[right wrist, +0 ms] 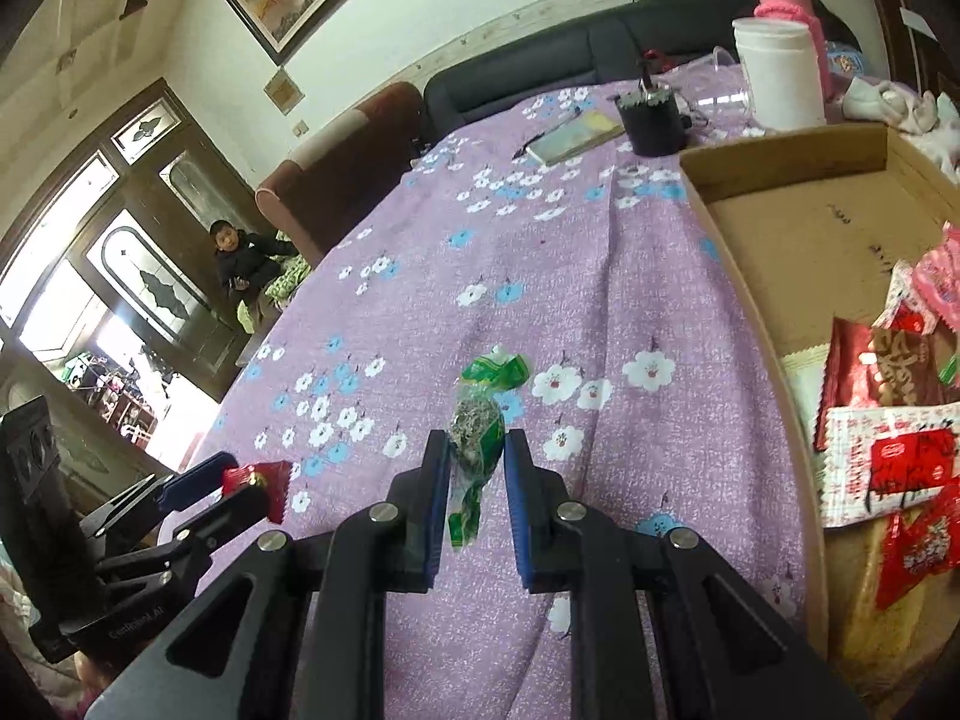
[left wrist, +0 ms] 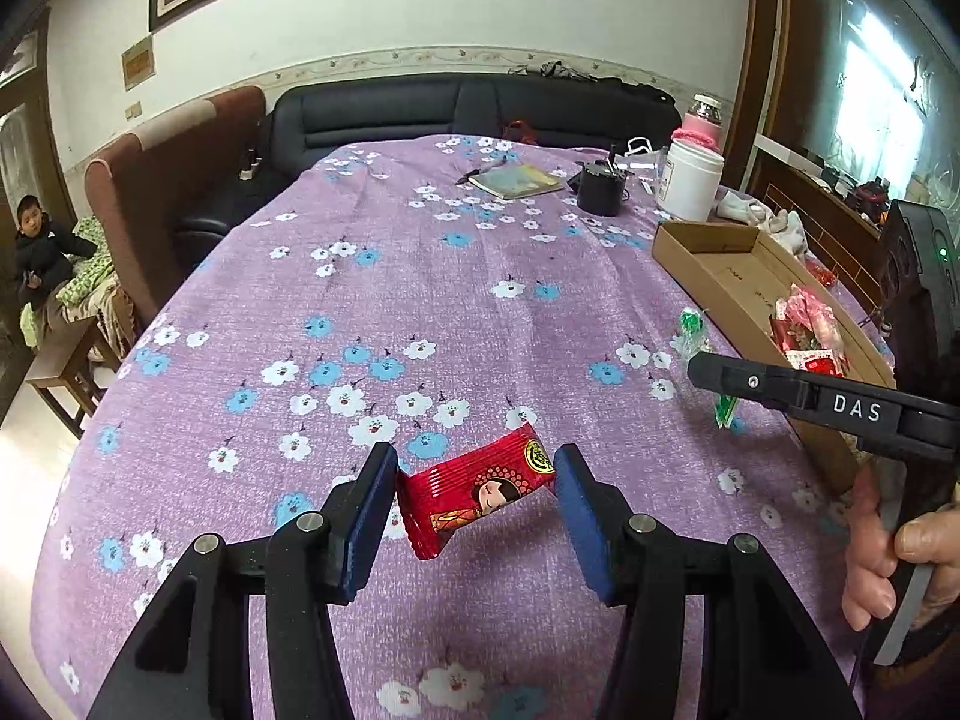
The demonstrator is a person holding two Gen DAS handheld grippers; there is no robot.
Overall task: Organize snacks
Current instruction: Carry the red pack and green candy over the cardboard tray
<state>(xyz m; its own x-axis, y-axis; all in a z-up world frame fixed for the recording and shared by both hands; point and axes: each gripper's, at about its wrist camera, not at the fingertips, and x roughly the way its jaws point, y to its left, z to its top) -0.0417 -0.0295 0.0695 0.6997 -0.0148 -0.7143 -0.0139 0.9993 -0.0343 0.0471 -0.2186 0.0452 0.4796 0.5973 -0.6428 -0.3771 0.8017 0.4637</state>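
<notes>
A green-wrapped snack (right wrist: 477, 450) hangs clamped between the right gripper's (right wrist: 477, 456) pads, its long axis running away from the camera, twisted end forward, lifted clear of the floral tablecloth (right wrist: 480, 252). The cardboard tray (right wrist: 744, 300) of red packets lies just to this gripper's right, nearer it than the left gripper (left wrist: 475, 483), whose jaws pinch a red snack packet (left wrist: 474, 492) crosswise, end to end.

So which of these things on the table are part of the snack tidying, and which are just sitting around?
Part of the job:
- red snack packet, held in the left gripper
- green snack packet, held in the right gripper
- cardboard box with the snacks already in it

Just lying about:
- white jar
- pink bottle
- black cup
- notebook
</notes>
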